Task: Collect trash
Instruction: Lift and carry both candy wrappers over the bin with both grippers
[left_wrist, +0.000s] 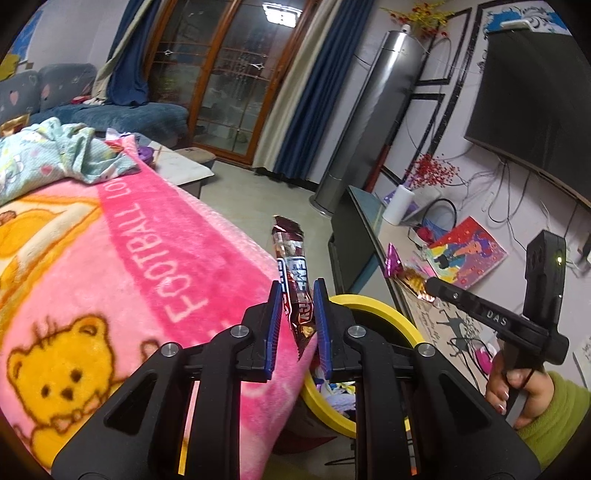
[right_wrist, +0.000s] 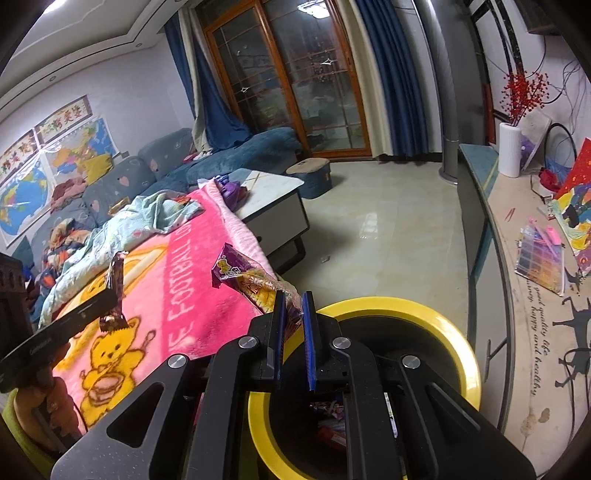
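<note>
**Two wrappers held above the yellow-rimmed bin**

A brown snack wrapper (left_wrist: 291, 280) is clamped between the blue pads of the left gripper (left_wrist: 298, 295). Its long axis runs along the fingers and away from the camera, with the torn upper end pointed up and forward and the lower end hung just behind the pads. In the right wrist view the same wrapper is seen standing nearly upright, over the pink blanket (left_wrist: 129, 236) near its edge.

A purple and yellow snack wrapper (right_wrist: 251, 280) is pinched by the right gripper (right_wrist: 293, 314), whose fingers are closed on its near end. Its long axis is slanted up and to the left from the pads, so that the purple end is pointed toward the blanket. In the left wrist view it is seen projecting from the tip of the right gripper, over the edge of the TV cabinet (left_wrist: 373, 221).

The yellow-rimmed bin (right_wrist: 436, 314) is seen directly below the right gripper, with other wrappers lying inside it. A hand (left_wrist: 513, 384) in a green sleeve (left_wrist: 554, 417) is wrapped round the right gripper's handle.
</note>
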